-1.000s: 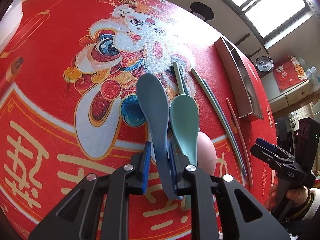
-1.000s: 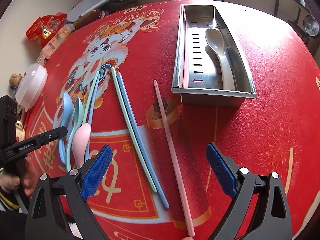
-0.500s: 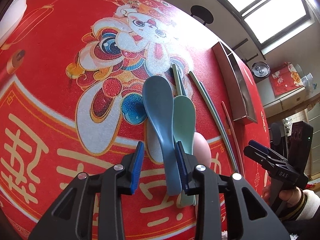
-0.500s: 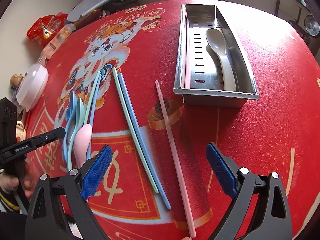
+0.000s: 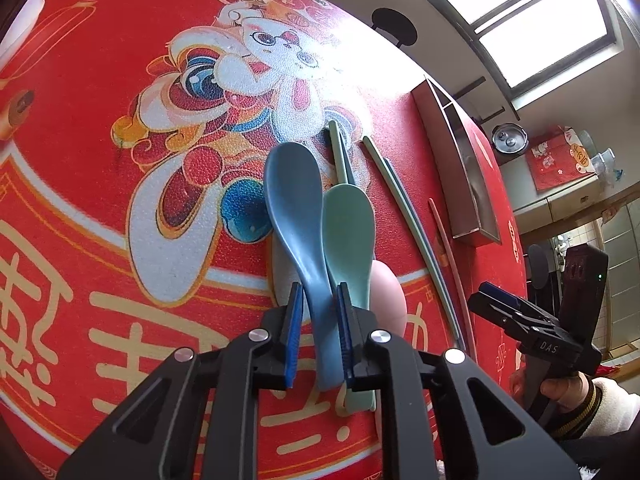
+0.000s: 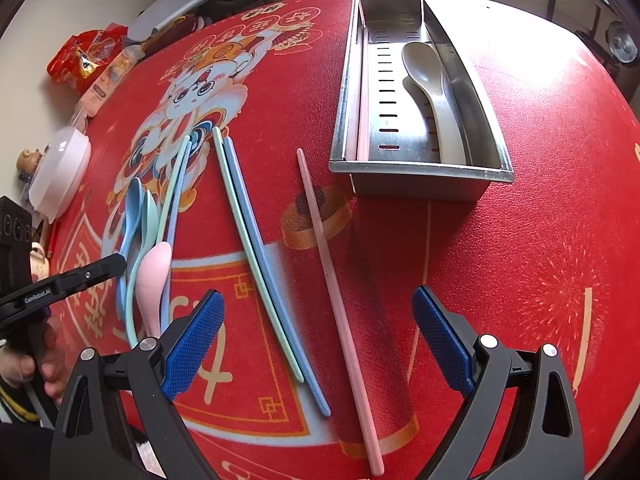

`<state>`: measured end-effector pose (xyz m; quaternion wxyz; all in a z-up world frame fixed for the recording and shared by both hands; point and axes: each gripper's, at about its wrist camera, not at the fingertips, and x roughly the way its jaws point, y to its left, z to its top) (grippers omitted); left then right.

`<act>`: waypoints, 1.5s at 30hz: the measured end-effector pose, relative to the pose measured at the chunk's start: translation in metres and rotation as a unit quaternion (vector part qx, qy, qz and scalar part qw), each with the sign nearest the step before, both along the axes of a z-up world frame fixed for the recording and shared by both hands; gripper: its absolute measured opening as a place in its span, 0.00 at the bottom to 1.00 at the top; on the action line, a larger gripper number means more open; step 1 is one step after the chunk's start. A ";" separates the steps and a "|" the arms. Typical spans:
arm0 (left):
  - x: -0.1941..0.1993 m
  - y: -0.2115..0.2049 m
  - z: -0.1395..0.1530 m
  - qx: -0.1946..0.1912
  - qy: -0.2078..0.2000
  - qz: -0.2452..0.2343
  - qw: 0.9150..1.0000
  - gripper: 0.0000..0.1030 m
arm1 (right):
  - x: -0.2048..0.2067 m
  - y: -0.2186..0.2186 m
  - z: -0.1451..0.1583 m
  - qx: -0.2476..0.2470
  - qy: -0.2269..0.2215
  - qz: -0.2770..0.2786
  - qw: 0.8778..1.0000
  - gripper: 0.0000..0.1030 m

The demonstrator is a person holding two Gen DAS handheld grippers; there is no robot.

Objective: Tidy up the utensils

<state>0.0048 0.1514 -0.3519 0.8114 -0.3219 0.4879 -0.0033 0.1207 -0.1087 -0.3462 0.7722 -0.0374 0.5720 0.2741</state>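
My left gripper (image 5: 318, 296) has the handle of the blue spoon (image 5: 294, 200) between its pads, and its jaws are closing on it. A green spoon (image 5: 348, 232) lies right beside it, with a pink spoon (image 5: 388, 292) partly hidden behind my right finger. My right gripper (image 6: 316, 316) hovers open above a pink chopstick (image 6: 332, 280) on the red mat, touching nothing. The steel tray (image 6: 420, 170) holds a grey spoon (image 6: 428, 76) and a pink chopstick (image 6: 362, 120).
A green and blue chopstick pair (image 6: 256, 260) lies left of the pink one; a second pair (image 6: 174, 192) sits by the spoons. A white lidded bowl (image 6: 60, 168) and snack packets (image 6: 88, 56) line the table's far left edge.
The left jaws widened around the blue spoon's handle half a second ago and have narrowed back onto it. The right gripper has stayed put and open.
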 end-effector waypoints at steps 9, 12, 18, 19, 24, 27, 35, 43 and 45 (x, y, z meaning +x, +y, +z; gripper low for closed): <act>-0.003 -0.002 0.007 -0.002 -0.012 -0.012 1.000 0.14 | -0.004 0.010 0.003 0.012 0.006 0.020 1.000 0.88; -0.003 -0.006 0.004 -0.001 -0.009 -0.021 1.000 0.12 | -0.009 0.019 0.003 0.017 0.008 0.039 0.999 0.88; -0.008 -0.011 0.005 0.037 -0.003 -0.031 0.999 0.12 | -0.023 0.044 0.000 0.016 0.016 0.081 0.996 0.70; -0.010 -0.010 0.005 0.041 -0.001 -0.030 0.999 0.11 | -0.026 0.048 0.000 0.018 0.017 0.088 0.996 0.65; -0.025 0.002 0.003 0.050 0.004 -0.015 0.999 0.11 | -0.042 0.068 -0.001 0.018 0.023 0.122 0.992 0.53; -0.033 0.007 0.004 0.057 0.005 -0.011 0.998 0.11 | -0.051 0.076 -0.002 0.017 0.027 0.134 0.991 0.46; -0.052 0.019 0.006 0.074 0.005 -0.006 0.997 0.11 | -0.065 0.096 0.007 0.026 0.022 0.145 0.989 0.35; -0.064 0.036 0.006 0.085 0.002 0.001 0.996 0.11 | -0.075 0.127 0.014 0.038 0.024 0.160 0.986 0.31; -0.066 0.040 0.004 0.091 0.010 0.002 0.996 0.06 | -0.075 0.133 0.015 0.034 0.021 0.153 0.987 0.30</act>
